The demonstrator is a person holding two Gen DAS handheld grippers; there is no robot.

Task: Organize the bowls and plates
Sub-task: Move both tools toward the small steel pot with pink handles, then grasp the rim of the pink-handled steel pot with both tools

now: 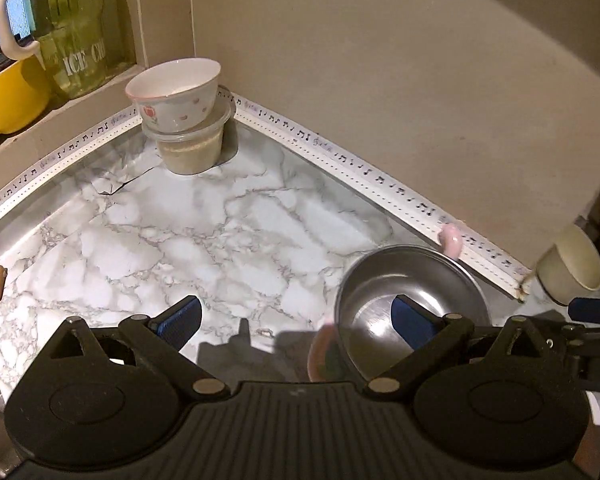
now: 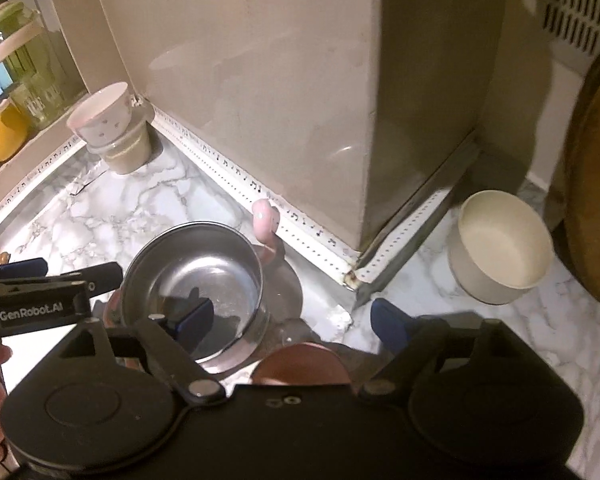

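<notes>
A steel bowl (image 1: 412, 292) sits on the marble counter (image 1: 204, 232), on a steel plate (image 2: 288, 292) in the right wrist view, where the bowl (image 2: 196, 276) is centre left. My left gripper (image 1: 296, 320) is open and empty, its right finger over the bowl. My right gripper (image 2: 292, 320) is open and empty, its left finger over the bowl. A white flowered bowl (image 1: 176, 94) rests tilted on a clear lidded container (image 1: 192, 148) in the far corner. A cream bowl (image 2: 500, 240) stands at the right, and also shows in the left wrist view (image 1: 572, 264).
A pink handle (image 2: 266, 220) sticks up behind the steel bowl. A green pitcher (image 1: 72, 28) and yellow mug (image 1: 12, 96) stand on the ledge at the left. A beige wall pillar (image 2: 300, 100) juts out behind. A wooden board (image 2: 592, 184) leans at the right.
</notes>
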